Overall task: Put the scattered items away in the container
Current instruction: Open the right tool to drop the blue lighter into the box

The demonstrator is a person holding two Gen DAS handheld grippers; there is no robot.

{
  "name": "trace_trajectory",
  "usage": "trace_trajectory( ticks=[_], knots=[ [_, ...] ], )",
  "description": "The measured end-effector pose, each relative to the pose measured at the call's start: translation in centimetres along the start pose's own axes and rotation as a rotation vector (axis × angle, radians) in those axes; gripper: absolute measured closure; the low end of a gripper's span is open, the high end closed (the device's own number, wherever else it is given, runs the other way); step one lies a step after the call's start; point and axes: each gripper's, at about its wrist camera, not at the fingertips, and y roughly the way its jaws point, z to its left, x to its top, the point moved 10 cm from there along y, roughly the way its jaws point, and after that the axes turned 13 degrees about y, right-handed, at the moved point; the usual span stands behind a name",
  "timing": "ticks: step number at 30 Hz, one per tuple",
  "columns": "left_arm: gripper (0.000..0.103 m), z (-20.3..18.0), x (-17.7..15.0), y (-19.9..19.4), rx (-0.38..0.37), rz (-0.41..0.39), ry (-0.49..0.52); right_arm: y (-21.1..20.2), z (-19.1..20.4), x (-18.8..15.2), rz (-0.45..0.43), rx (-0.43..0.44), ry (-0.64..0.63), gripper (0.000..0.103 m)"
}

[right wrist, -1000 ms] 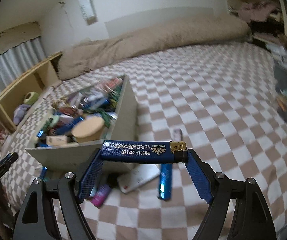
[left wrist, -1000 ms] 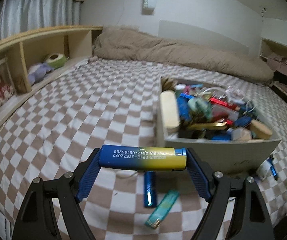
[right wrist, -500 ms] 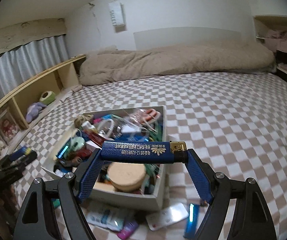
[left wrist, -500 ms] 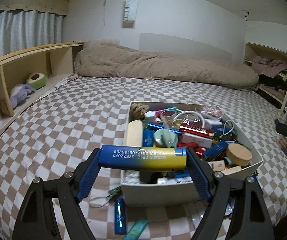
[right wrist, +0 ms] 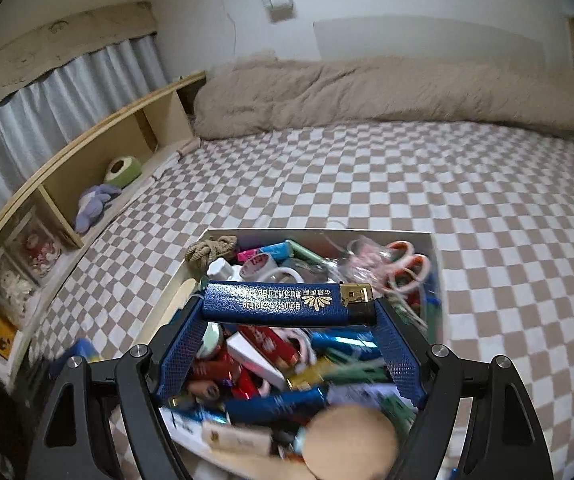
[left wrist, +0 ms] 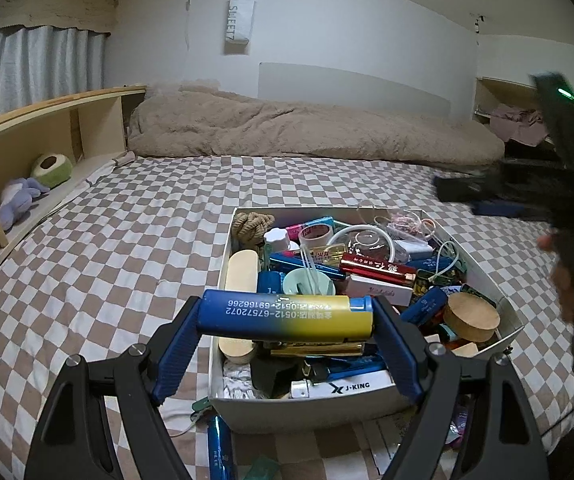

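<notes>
My left gripper [left wrist: 287, 318] is shut end to end on a blue and yellow lighter [left wrist: 287, 317], held crosswise above the near edge of the white box [left wrist: 319, 402]. My right gripper [right wrist: 289, 307] is shut on a dark blue lighter [right wrist: 283, 305] with a gold cap, hanging over the same white box [right wrist: 434, 256], which is packed with lighters, tape, scissors and a round wooden lid [left wrist: 472, 317]. The right gripper's dark, blurred body [left wrist: 571, 184] also shows at the right in the left wrist view.
The box sits on a checked bedsheet [left wrist: 135, 240]. Loose items lie in front of it: a blue lighter [left wrist: 219, 450], a green one [left wrist: 261, 472], a white cable. A beige duvet [left wrist: 307, 132] lies at the far end; a wooden shelf [left wrist: 47, 136] with plush toys runs along the left.
Both grippers have swung toward the box, each keeping its lighter. The right one moved from beside the box to above its contents. The left one came up over the near edge.
</notes>
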Motion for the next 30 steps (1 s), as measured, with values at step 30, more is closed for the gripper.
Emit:
trace_trajectory(
  ticks=[30],
  knots=[
    [0.020,2.1,1.7,3.6,-0.038,0.037,-0.008,12.4,-0.1,2.3,0.150,-0.104,0.068,0.020]
  ],
)
